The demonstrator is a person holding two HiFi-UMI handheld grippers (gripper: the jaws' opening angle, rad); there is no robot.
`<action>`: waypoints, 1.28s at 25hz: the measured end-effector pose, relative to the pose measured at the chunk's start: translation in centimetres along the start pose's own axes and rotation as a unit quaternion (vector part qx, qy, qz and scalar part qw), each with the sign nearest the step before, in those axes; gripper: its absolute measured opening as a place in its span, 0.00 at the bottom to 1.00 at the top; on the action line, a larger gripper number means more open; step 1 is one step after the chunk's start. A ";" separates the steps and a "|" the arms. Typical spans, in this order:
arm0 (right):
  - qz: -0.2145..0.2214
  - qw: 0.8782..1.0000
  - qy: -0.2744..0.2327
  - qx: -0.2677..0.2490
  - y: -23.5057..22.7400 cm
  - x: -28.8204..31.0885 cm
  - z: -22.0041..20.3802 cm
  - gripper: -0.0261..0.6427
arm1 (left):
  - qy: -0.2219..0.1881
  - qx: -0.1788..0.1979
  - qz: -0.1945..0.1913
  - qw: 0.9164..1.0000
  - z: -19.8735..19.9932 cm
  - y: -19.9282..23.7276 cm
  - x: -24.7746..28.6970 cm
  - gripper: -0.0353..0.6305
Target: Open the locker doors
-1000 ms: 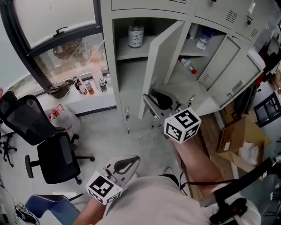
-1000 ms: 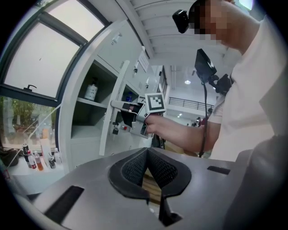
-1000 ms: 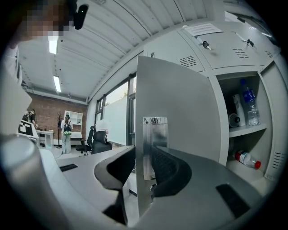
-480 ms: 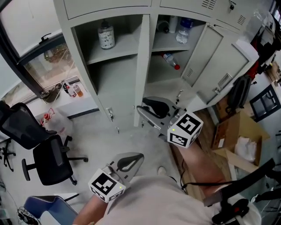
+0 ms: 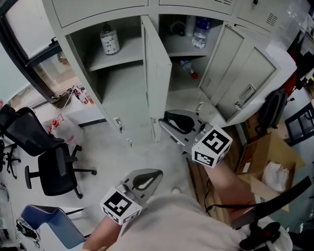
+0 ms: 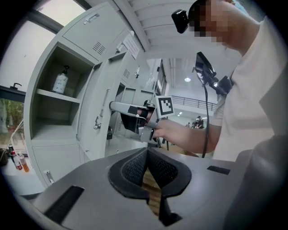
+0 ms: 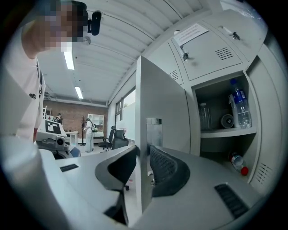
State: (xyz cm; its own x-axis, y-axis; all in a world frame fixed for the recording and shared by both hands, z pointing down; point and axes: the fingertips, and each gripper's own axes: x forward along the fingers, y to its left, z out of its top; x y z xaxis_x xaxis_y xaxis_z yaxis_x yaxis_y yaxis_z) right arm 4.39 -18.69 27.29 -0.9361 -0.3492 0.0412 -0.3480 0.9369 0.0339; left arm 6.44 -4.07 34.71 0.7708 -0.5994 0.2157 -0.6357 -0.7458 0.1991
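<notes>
Grey sheet-steel lockers [image 5: 100, 7], one bank, several compartments

Item: door [image 5: 158, 83] of the compartment with the jar [image 5: 109, 39] on its shelf. Hinged on the upright to the right of that compartment and swung out toward the person. Long axis upright, free edge nearest the camera, latch plate [image 7: 154, 130] on the face turned rightward.

Right claw [image 5: 164, 121]: closed part-way onto the door's free edge, pads on both faces of the panel, sheet edge-on between the jaws. Jaws just drawn in a little tighter, panel between them.

Left claw [image 5: 157, 172]: jaws together, nothing held, only floor beyond the tips. Low in the head view, close to the body, well apart from every door.

Governing relation: door straight ahead of the right claw and already in its grip, so the right hand by far the nearer. By judgement, next travel sideways about the upright hinge line, not a straight pull.

Neighbouring doors [image 5: 230, 63] to the right: already open, with a water bottle [image 5: 199, 32] and a red-capped bottle [image 5: 189, 68] inside.

Change from a second earlier: door swung further round, from slanting across the right-hand compartment to near square with the locker front. Jar shelf more exposed. Grip on the same edge
</notes>
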 end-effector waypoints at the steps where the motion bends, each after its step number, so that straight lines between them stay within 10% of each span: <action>1: 0.002 1.000 0.000 -0.001 -0.4 -0.5 -0.1 0.17 | 0.000 0.000 0.005 1.000 0.0 -0.4 0.5 0.07; 32: 0.039 0.997 -0.050 0.044 -4.9 -8.1 -0.7 0.14 | 0.035 -0.030 0.120 0.992 -0.8 -8.6 7.4 0.07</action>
State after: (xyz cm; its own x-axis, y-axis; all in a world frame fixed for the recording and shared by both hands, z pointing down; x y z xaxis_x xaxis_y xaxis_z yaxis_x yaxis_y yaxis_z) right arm 13.70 -20.47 27.51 -0.9593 -0.2760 -0.0603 -0.2730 0.9606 -0.0528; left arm 17.56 -1.87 35.32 0.5932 -0.7343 0.3301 -0.8037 -0.5640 0.1897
